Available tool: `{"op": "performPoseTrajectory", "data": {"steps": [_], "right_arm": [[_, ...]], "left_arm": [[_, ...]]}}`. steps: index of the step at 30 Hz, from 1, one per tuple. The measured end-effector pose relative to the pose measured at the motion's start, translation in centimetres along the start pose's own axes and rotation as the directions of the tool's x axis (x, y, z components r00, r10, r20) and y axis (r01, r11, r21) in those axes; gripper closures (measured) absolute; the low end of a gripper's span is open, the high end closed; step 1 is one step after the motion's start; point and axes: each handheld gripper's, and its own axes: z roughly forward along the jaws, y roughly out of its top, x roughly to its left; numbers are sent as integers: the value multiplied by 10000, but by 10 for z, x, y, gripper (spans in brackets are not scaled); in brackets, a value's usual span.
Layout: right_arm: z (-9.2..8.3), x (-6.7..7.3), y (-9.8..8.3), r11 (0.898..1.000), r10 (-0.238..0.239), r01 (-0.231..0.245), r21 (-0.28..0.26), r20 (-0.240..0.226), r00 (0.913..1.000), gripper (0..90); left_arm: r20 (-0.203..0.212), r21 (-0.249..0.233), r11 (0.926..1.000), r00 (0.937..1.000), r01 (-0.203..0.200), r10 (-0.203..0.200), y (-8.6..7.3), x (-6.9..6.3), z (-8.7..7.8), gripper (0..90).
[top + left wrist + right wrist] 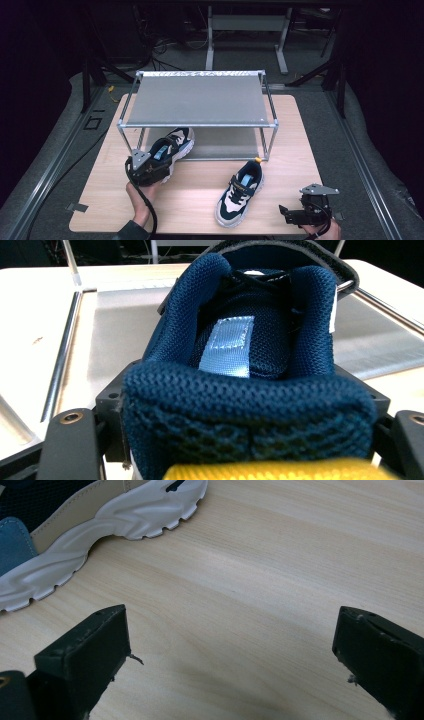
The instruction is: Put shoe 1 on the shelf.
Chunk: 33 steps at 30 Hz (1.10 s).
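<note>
A: Starting big, what carries everything?

B: A wooden table point(195, 200), with a two-tier metal rack point(197, 100) at its far edge, the lower shelf point(115, 335) resting on the tabletop.

A: And the shoes?

B: One navy-and-white sneaker point(172, 147) sits at the front-left corner of the rack, toe pointing under the top tier. Its mate, the second sneaker point(241, 192), lies on the table near the front edge, right of centre.

A: The grippers?

B: The left gripper point(150, 172) has its jaws clamped on the first sneaker's padded heel collar. The right gripper point(230, 660), at the table's front-right corner, has its jaws wide apart over bare wood, holding nothing, just beside the second sneaker's sole.
</note>
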Motion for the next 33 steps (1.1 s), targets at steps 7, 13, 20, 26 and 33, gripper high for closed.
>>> {"op": "performPoseTrajectory", "data": {"steps": [7, 13, 20, 26, 33], "right_arm": [[-4, 0, 2, 9998, 3, 0, -181, 148, 9999, 16], [-5, 0, 2, 9998, -1, 4, -187, 155, 9999, 16], [-5, 3, 4, 9999, -72, 72, -140, -26, 10000, 16], [-8, 2, 1, 9999, -70, 70, -122, 34, 10000, 16], [-10, 0, -3, 9998, 52, -55, -216, -128, 9999, 16]], "left_arm": [[-281, 174, 9996, 9993, 241, -236, 5, -5, 19, 237], [-549, 448, 9988, 9983, 193, -168, 9, -15, 43, 236], [-851, 1129, 9936, 9962, -86, 183, 9, -28, 77, 210], [-59, 900, 9955, 9995, -299, 305, 11, -17, 63, 145], [872, 765, 9967, 9960, -280, 213, 2, -1, 31, 152]]}}
